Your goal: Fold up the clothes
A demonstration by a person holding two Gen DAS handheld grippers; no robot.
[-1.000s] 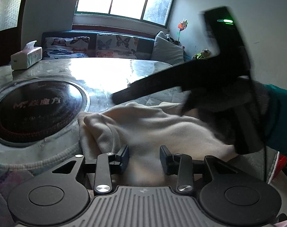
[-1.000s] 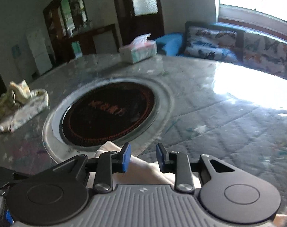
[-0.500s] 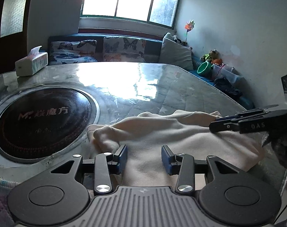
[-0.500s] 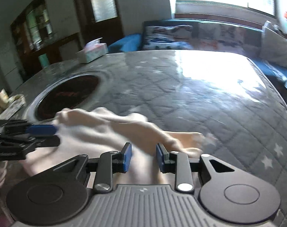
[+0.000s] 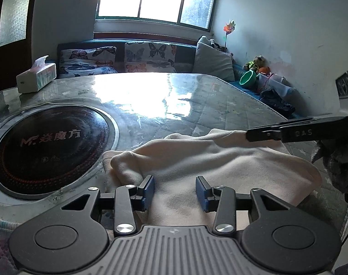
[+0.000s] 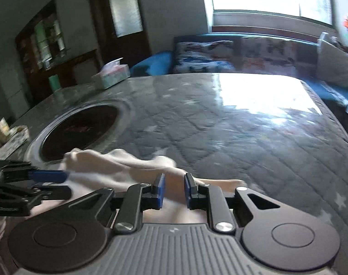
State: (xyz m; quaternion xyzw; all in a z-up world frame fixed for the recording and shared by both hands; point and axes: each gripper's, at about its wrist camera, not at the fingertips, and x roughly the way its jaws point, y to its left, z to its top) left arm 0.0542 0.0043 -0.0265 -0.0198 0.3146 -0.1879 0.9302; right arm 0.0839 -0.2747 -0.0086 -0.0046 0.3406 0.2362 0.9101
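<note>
The cream garment (image 5: 210, 160) lay bunched on the near edge of the quilt-patterned table (image 6: 242, 133), just beside the round dark cooktop inset (image 5: 48, 142). Both claws stood parted and grasped nothing — the left gripper (image 5: 175, 189) and right gripper (image 6: 174, 189) hovered over its folds. I judged a pinch here might catch several layers at once, or drag the cloth off the slick, sunlit top — beyond stood a tissue box (image 5: 36, 76) and a butterfly-cushioned sofa (image 5: 119, 58).

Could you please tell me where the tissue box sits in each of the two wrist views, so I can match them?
Left wrist view: the tissue box stands at the far left edge of the table, left of the window.
Right wrist view: the tissue box is upper left of centre, blurred, beyond the round black cooktop.
Shared landmark: the round black cooktop.
</note>
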